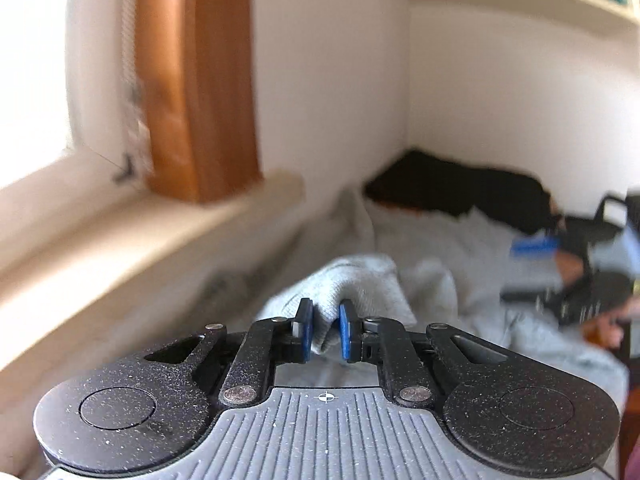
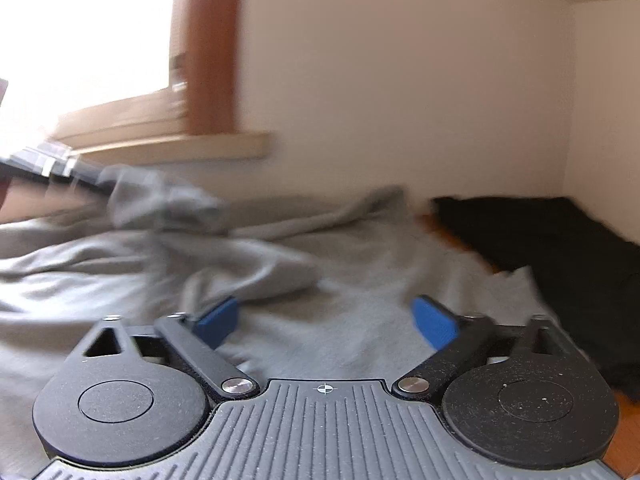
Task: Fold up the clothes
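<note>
grey garment (image 1: 360,280), no legible writing

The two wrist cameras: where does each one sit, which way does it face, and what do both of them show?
Left wrist: sits on the left gripper, looking along its jaws, shut on a fold of the grey garment, toward the wall corner; a hand with the right gripper shows at right.
Right wrist: sits on the right gripper, jaws open above the grey garment, facing the wall; the left gripper shows at far left.
Shared: the garment, black cloth, window sill.
</note>
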